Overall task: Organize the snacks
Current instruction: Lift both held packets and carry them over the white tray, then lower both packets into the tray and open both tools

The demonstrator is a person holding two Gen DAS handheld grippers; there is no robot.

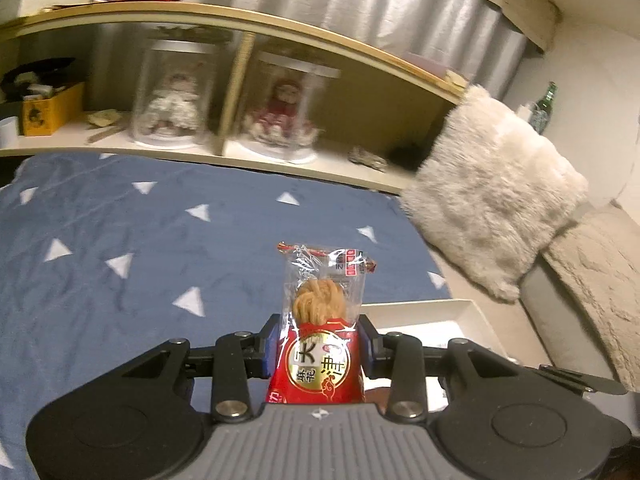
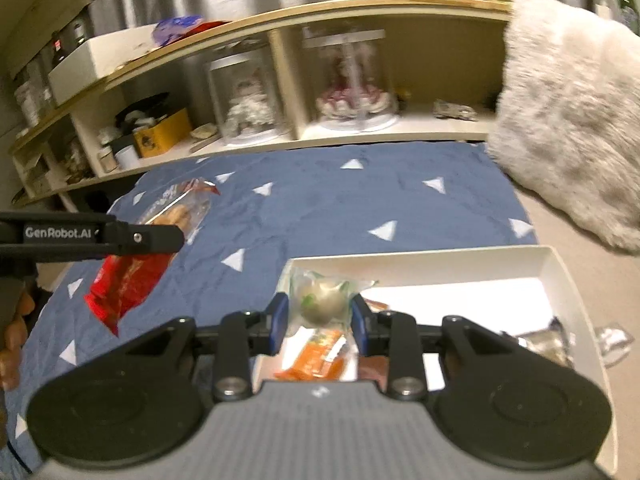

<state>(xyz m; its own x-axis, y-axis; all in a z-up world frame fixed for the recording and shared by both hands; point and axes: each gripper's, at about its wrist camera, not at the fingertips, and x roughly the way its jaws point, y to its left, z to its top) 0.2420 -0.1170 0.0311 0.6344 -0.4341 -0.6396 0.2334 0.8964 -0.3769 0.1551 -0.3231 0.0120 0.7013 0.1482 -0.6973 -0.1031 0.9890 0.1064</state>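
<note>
My left gripper (image 1: 320, 342) is shut on a red-and-clear packet (image 1: 325, 300) with a twisted dough snack inside, held upright above the blue bedspread (image 1: 120, 220). In the right wrist view that same red packet (image 2: 128, 280) hangs in the left gripper (image 2: 168, 236) at the left. My right gripper (image 2: 319, 318) is shut on a small clear packet (image 2: 322, 300) holding a round pale snack with green on it. It hovers over the near left corner of a white tray (image 2: 560, 268). The tray holds an orange packet (image 2: 316, 360) and a silvery packet (image 2: 548, 340).
A fluffy white cushion (image 2: 568, 120) leans at the right, by the tray's far side. Behind the bed runs a low shelf (image 1: 280, 34) with two dolls under clear domes and a yellow box (image 1: 48, 110). A hand (image 2: 12, 340) shows at the left edge. The tray's corner (image 1: 460, 308) lies right of the left gripper.
</note>
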